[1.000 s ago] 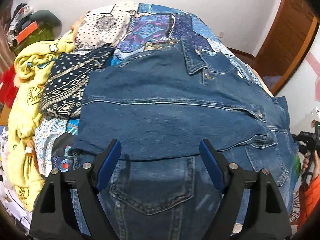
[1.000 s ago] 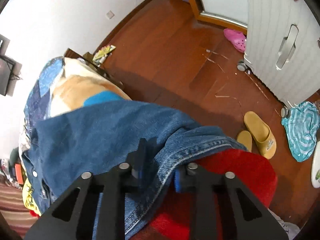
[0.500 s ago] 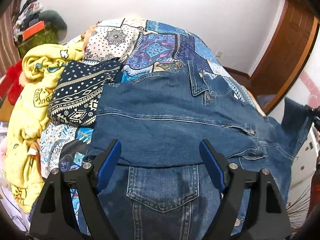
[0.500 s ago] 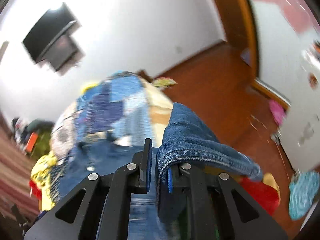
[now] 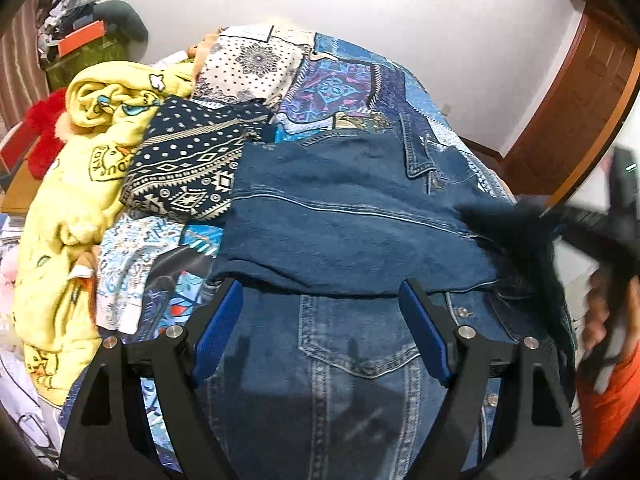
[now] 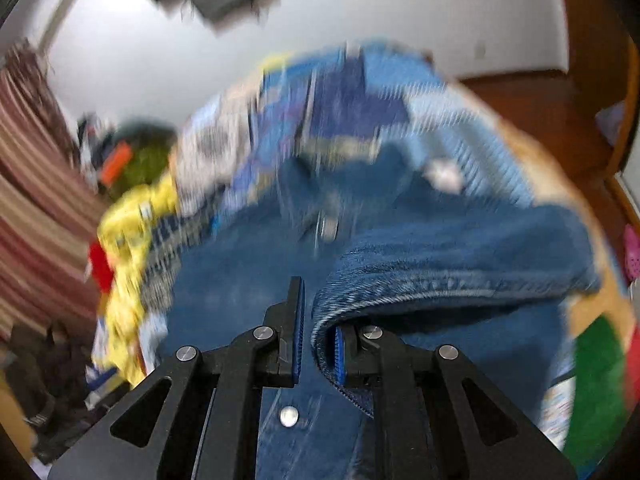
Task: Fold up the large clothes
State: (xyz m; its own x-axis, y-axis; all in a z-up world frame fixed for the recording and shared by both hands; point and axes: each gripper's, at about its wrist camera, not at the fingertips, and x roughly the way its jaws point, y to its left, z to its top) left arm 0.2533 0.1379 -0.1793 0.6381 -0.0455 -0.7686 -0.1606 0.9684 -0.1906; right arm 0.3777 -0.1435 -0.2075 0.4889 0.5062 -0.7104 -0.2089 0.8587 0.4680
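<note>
Denim jacket (image 5: 348,232) lying across a patchwork bedspread (image 5: 344,80), one side panel already laid over the chest. The right gripper (image 6: 318,344), clenched on a hemmed edge of the jacket (image 6: 440,268), carries that edge above the body of the garment; this view is motion-blurred. The left gripper (image 5: 320,320) hovers released over the chest pocket (image 5: 356,344), grasping nothing. To do the fold well, the carried edge should probably land parallel to the panel already down, with the free gripper pinning the crease. A yellow blanket (image 5: 80,184) and a patterned cloth (image 5: 188,176) lie just beside the jacket.
</note>
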